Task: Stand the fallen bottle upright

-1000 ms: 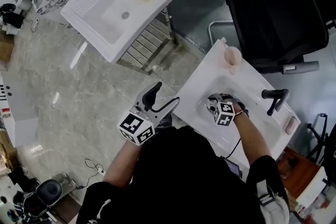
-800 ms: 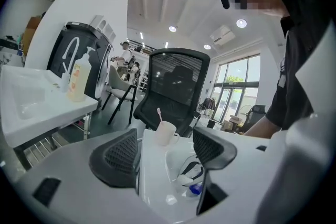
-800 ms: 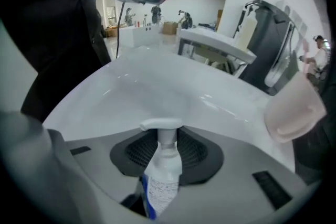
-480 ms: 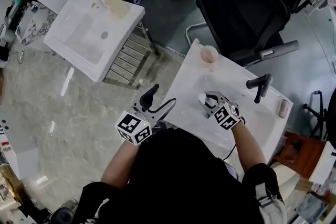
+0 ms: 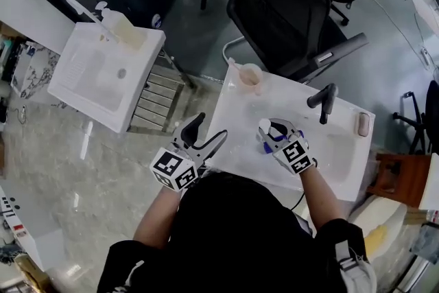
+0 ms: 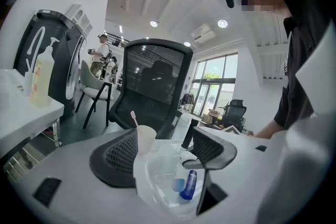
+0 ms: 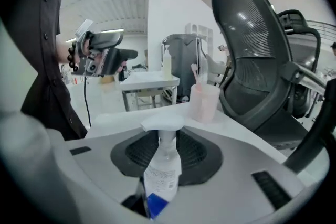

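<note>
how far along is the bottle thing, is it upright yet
Done: the right gripper is clamped on the bottle. In hand: the bottle hangs tilted over the sink, not standing on anything. To do: set it upright on its base and let go. The left gripper is open and empty.

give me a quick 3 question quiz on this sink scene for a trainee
1. True or false: the left gripper holds the small clear plastic bottle with a white cap.
2. Where does the pale pink cup stand? A) on a far corner of the white ceramic washbasin; B) down inside the bowl; C) on the floor.
3. Fill in: the washbasin's tap is ____ in colour.
Key: 1 false, its jaws stand apart and empty, and the right gripper holds the bottle; 2 A; 3 black.
</note>
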Action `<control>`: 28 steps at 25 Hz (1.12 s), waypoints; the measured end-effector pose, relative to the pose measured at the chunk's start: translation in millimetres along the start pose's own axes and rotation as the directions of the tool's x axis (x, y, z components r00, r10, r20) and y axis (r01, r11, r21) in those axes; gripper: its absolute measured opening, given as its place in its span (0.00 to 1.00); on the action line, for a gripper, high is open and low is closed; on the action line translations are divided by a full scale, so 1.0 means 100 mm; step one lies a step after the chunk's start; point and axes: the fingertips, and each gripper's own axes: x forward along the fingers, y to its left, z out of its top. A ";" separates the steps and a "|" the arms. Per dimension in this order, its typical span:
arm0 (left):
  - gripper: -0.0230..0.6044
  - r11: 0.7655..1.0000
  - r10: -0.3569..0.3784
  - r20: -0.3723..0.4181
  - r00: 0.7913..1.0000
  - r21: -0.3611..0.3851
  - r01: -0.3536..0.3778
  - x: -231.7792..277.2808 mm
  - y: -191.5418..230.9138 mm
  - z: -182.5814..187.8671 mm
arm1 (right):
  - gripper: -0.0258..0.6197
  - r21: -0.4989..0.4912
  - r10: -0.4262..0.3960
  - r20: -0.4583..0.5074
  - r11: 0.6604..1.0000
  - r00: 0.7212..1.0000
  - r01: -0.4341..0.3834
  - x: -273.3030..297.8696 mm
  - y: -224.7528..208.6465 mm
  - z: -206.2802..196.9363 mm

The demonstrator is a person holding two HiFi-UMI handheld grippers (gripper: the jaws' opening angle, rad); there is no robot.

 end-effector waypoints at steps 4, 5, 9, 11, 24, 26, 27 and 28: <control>0.58 0.999 -0.045 0.000 0.999 0.010 0.045 0.12 -0.08 0.04 | 0.23 0.086 -0.134 0.103 0.988 0.986 0.125 -0.22 -0.32 0.30; 0.58 0.998 -0.054 0.000 0.999 0.012 0.054 0.15 -0.10 0.05 | 0.23 0.104 -0.172 0.125 0.982 0.977 0.160 -0.28 -0.42 0.35; 0.58 0.997 -0.080 -0.003 0.997 0.020 0.080 0.21 -0.16 0.07 | 0.23 0.190 -0.308 0.190 0.943 0.932 0.273 -0.44 -0.83 0.57; 0.58 0.996 -0.085 -0.004 0.996 0.025 0.085 0.21 -0.16 0.08 | 0.23 0.222 -0.363 0.202 0.922 0.910 0.318 -0.48 -1.01 0.62; 0.58 1.000 0.011 0.018 1.000 0.026 -0.012 -0.03 0.06 0.16 | 0.22 0.275 -0.585 0.147 0.799 0.798 0.535 -0.35 -1.78 0.64; 0.58 0.999 0.028 0.021 0.999 0.019 -0.029 -0.07 0.10 0.16 | 0.22 0.260 -0.582 0.149 0.803 0.799 0.537 -0.30 -1.82 0.67; 0.58 0.999 0.036 0.023 0.999 0.017 -0.036 -0.09 0.12 0.16 | 0.22 0.253 -0.582 0.151 0.804 0.799 0.538 -0.27 -1.83 0.69; 0.58 0.999 0.041 0.024 0.999 0.015 -0.042 -0.10 0.13 0.17 | 0.22 0.249 -0.582 0.153 0.805 0.799 0.539 -0.25 -1.83 0.70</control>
